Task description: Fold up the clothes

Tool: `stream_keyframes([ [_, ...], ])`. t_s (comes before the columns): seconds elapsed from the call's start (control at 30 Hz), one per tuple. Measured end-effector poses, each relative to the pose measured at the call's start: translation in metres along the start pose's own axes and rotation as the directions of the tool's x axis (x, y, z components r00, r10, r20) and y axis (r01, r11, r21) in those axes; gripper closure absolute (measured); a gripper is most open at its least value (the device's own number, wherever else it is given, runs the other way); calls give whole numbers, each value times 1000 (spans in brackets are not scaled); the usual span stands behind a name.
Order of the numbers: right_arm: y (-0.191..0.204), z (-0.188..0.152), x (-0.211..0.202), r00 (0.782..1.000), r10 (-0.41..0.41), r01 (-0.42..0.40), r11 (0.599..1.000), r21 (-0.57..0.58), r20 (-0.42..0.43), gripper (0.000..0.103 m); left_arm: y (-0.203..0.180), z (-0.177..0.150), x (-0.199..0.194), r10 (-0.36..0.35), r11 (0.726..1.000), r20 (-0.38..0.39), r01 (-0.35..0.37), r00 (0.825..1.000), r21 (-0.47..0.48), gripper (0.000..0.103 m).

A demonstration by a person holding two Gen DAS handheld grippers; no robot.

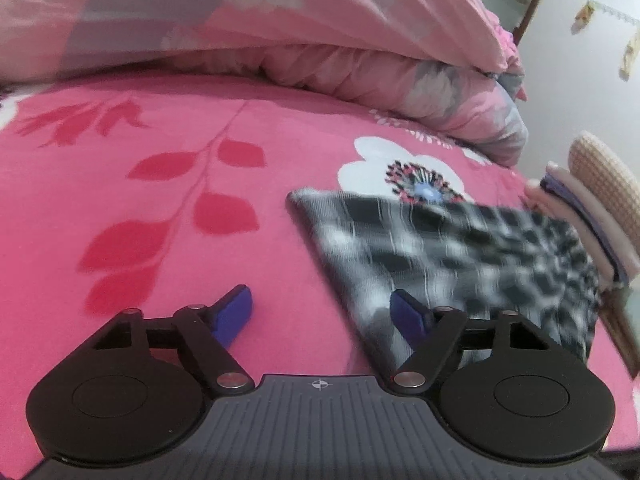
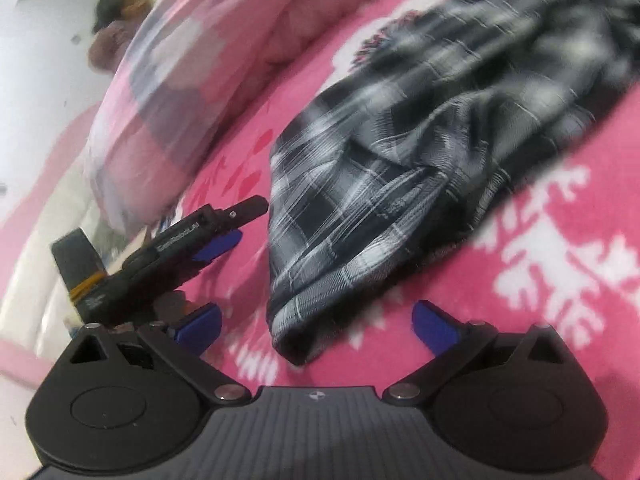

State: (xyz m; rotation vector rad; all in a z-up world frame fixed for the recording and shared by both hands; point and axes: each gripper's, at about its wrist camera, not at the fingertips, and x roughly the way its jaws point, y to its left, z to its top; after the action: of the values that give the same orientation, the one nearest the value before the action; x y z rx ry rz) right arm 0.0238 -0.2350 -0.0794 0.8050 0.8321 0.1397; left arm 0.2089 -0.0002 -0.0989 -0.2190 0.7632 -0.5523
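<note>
The checked cloth (image 1: 460, 256), black, grey and white, lies on the pink flowered bed (image 1: 160, 208). In the left wrist view it is a flat folded piece with a straight near-left edge and a clean corner toward the bedding; its far right part is blurred. In the right wrist view the same cloth (image 2: 400, 168) looks bunched and creased, with a rounded folded end pointing toward the camera and the rest trailing off to the upper right.

The left gripper (image 1: 320, 316) hangs low over the bed with its blue-tipped fingers (image 1: 234, 312) spread wide; one finger sits above the cloth's near edge, the other over bare sheet, and nothing is pinched. The right gripper (image 2: 316, 322) also has its fingers (image 2: 434, 326) spread apart, and the cloth's rounded end lies between them, not gripped. The left gripper (image 2: 192, 240) shows in the right wrist view just beside the cloth's left edge.

Left of the cloth the sheet is bare and open up to the rolled pink quilt (image 1: 320, 40), which runs along the far side of the bed. Right of the cloth, at the bed's edge, stands a stack of folded clothes (image 1: 592, 216) in pink, purple and beige, close to the cloth's far corner.
</note>
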Motion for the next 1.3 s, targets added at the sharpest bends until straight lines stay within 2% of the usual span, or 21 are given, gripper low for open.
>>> stream_keyframes([
  [0.07,-3,8,9,1000,5,-5,999,41,16,0,2,10,15,-22,1000,-14,22,1000,-16,43],
  [0.2,0,18,22,999,15,-18,998,67,38,0,5,23,39,-53,997,-15,52,998,-49,52],
  [0.23,0,18,21,999,15,-18,997,71,38,0,5,25,44,-60,997,-16,59,998,-52,59],
  [0.27,1,18,21,999,15,-18,997,75,38,2,6,27,48,-66,996,-16,65,998,-58,66],
  [0.3,0,18,20,999,13,-17,996,87,42,5,7,28,51,-74,995,-15,72,997,-72,69],
  [0.33,-3,17,18,999,11,-16,995,102,48,11,9,28,54,-84,993,-11,82,996,-85,74],
  [0.47,-8,20,23,997,23,-33,990,136,73,13,11,27,59,-114,987,10,114,993,-113,90],
  [0.53,-9,21,29,994,37,-51,989,140,103,17,12,27,60,-125,984,20,127,992,-122,93],
  [0.6,-12,22,34,989,51,-71,987,142,136,31,11,28,59,-128,984,29,130,991,-124,95],
  [0.63,-15,22,35,989,52,-74,985,158,140,52,10,29,58,-124,984,35,127,992,-122,96],
  [0.67,-19,21,37,989,51,-75,981,179,138,78,8,30,56,-118,985,44,122,992,-121,97],
  [0.73,-30,19,39,989,70,-100,964,246,129,91,6,32,52,-109,985,58,116,992,-124,98],
  [0.8,-34,15,37,987,87,-123,952,281,136,92,5,34,47,-104,985,69,112,992,-129,98],
  [0.97,-20,9,28,987,83,-119,955,273,140,93,7,42,22,-87,989,76,96,993,-116,99],
  [1.07,-6,6,25,987,97,-126,959,255,125,93,20,49,-3,-40,994,69,46,997,-97,99],
  [1.3,44,-25,44,980,200,-196,957,212,4,93,51,65,-63,72,996,59,-69,996,-53,99],
])
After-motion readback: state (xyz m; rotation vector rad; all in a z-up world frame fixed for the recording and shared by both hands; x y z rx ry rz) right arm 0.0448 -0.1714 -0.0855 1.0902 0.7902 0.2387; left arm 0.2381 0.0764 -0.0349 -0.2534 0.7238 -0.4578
